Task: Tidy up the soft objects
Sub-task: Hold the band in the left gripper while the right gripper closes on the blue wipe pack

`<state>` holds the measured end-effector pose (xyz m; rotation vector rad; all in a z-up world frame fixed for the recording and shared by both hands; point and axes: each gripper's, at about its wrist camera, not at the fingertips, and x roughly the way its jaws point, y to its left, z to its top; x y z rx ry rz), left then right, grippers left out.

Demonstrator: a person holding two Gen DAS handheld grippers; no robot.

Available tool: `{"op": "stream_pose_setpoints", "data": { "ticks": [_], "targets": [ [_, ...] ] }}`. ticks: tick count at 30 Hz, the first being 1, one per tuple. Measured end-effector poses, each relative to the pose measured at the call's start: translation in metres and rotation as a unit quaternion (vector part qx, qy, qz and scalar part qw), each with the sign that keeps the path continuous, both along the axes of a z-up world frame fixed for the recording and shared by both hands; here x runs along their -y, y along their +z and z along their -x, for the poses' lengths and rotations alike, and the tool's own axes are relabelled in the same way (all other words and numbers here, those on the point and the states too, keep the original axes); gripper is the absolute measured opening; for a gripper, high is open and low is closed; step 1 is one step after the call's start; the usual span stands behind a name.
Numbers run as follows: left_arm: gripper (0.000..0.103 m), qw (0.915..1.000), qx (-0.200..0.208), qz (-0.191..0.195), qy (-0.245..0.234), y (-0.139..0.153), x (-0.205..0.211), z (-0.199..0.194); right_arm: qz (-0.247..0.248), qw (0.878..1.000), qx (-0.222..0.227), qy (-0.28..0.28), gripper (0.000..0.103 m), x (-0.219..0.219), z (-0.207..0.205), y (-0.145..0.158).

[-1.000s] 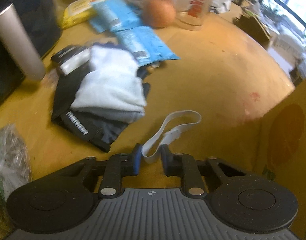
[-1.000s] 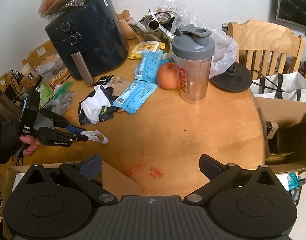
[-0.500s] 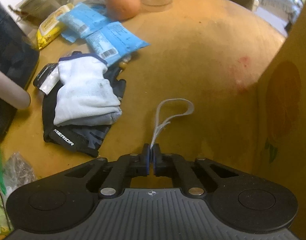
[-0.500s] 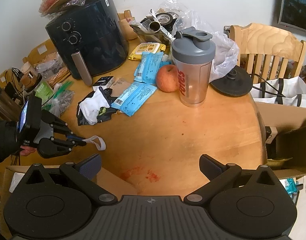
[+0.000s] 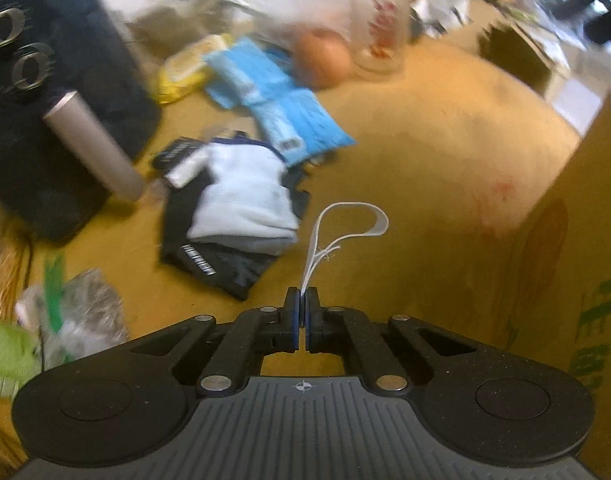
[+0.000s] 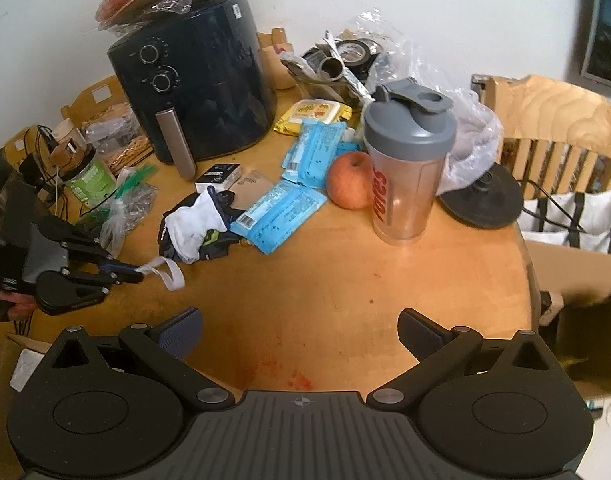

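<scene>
Left tool (image 5: 304, 312) pinched tight on one end of a white elastic band loop (image 5: 347, 226); the loop sticks out past the tips above the round wooden tabletop (image 6: 345, 280). In the right wrist view the same left tool (image 6: 139, 274) sits at the tabletop's left edge with the band (image 6: 167, 272) hanging from it, free end drooping toward the wood; cannot tell if it touches.

Landmark: dark blue air fryer (image 6: 193, 76) at the back left. Just in front of it and slightly right, a pile of a white sock on black fabric (image 6: 193, 226), near the band but apart from it. Right of the pile, blue foil snack packets (image 6: 277, 216), then a red-orange apple (image 6: 349, 180) touching or just beside a clear shaker bottle with grey lid (image 6: 407, 160). Yellow wipes pack (image 6: 311, 114) right of the fryer.

Right tool (image 6: 301, 330) spread wide, holding nothing, over the near tabletop edge. Left view heavily blurred.
</scene>
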<state>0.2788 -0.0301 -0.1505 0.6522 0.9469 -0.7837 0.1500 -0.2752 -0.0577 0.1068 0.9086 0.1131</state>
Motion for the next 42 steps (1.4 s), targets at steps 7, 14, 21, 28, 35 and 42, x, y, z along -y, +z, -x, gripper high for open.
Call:
{"op": "stream_pose_setpoints", "data": {
  "ticks": [7,14,21,28,35,42],
  "targets": [
    [0.003,0.9947,0.012,0.042,0.093,0.032,-0.022,0.006,0.006,1.000,0.010,0.023,0.103,-0.002,-0.018,-0.004],
    [0.003,0.9812,0.023,0.071,0.178,0.065,-0.045,0.019,0.011,0.998,0.018,0.055,0.103,-0.008,-0.039,-0.012],
    [0.003,0.9638,0.040,0.099,0.244,0.102,-0.063,0.044,0.013,0.996,0.024,0.085,0.103,-0.020,-0.064,-0.026],
    [0.003,0.9412,0.049,0.111,0.315,0.128,-0.080,0.070,0.014,0.994,0.027,0.108,0.103,-0.033,-0.091,-0.051],
    [0.003,0.9237,0.041,0.129,0.358,0.143,-0.095,0.091,0.032,0.990,0.027,0.133,0.101,-0.048,-0.113,-0.076],
    [0.003,0.9044,0.037,0.149,0.398,0.147,-0.105,0.110,0.085,0.980,0.020,0.181,0.077,-0.073,-0.129,-0.103]
  ]
}}
